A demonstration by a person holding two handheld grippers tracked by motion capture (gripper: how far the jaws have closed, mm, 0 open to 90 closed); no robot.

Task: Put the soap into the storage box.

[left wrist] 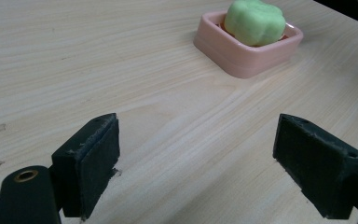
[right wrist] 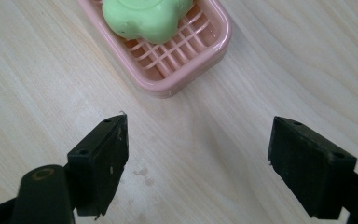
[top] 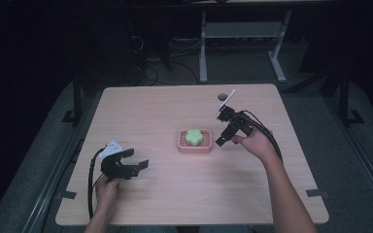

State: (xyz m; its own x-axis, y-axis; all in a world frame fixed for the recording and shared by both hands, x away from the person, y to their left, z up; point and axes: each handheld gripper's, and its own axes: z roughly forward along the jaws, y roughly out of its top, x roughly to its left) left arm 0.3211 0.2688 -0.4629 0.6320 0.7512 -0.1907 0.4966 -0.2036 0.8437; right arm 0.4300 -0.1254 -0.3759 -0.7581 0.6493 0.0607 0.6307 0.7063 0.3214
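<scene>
A pink soap dish (top: 181,145) (left wrist: 242,58) (right wrist: 200,53) sits at the middle of the wooden table, with a green flower-shaped soap (top: 193,136) (left wrist: 254,22) (right wrist: 144,16) lying on its grid. My right gripper (top: 223,133) (right wrist: 198,158) hovers just right of the dish, open, nothing between its jaws. Far to the front left, my left gripper (top: 137,162) (left wrist: 196,163) rests low over the table, open and empty, pointing toward the dish.
The wooden table (top: 150,111) has bare surface on all sides of the dish. Beyond its far edge stand a white desk frame (top: 204,48) and cables on the dark floor.
</scene>
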